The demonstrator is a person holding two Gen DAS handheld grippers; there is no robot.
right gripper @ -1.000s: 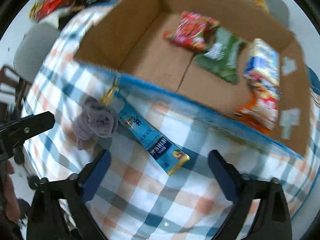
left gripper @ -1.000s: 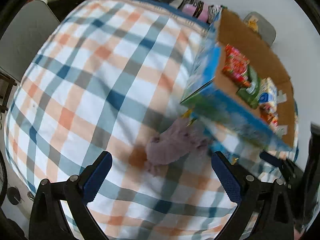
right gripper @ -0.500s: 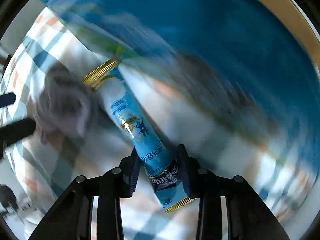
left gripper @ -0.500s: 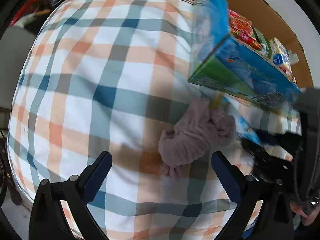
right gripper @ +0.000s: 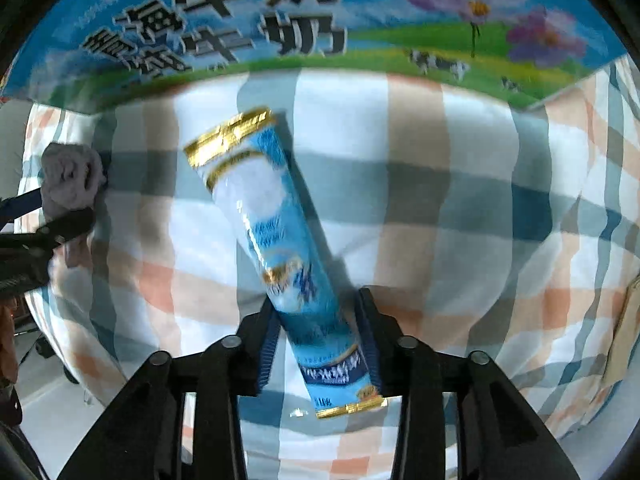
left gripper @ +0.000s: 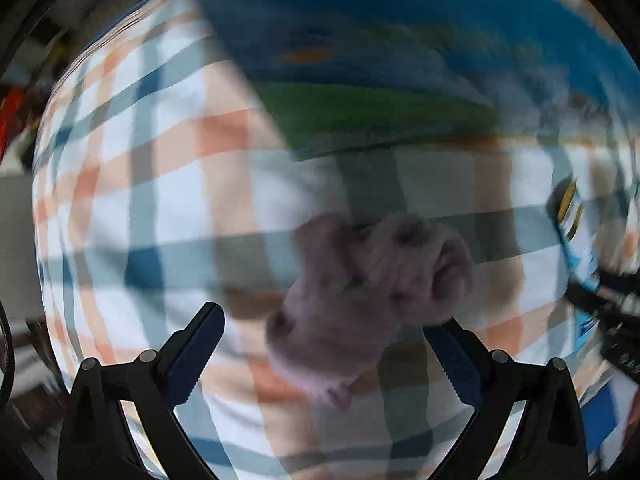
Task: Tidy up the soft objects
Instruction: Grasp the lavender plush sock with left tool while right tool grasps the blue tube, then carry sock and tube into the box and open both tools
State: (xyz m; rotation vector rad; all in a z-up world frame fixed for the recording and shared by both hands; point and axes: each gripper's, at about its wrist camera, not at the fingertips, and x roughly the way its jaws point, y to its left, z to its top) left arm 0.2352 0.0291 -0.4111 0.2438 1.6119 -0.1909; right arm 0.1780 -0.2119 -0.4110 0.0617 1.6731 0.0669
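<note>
Plaid-clothed surface (right gripper: 460, 208). Right gripper (right gripper: 318, 338) jaws clamped long blue foil sachet (right gripper: 280, 248); left gripper (left gripper: 324, 354) jaws wide around mauve fuzzy cloth (left gripper: 368, 292). Next, likely: close, lift toward blue milk carton box (right gripper: 280, 20) at 12 o'clock.

The packet (right gripper: 288, 264) pinched in my right gripper (right gripper: 318, 334) looked like glossy plastic film with shiny gold foil bands. Ahead of my left gripper (left gripper: 324, 354) lay a soft, fuzzy mauve cloth (left gripper: 372, 300) on a matt woven checked tablecloth (left gripper: 160, 200). The box (right gripper: 320, 28) wall was smooth printed cardboard.
</note>
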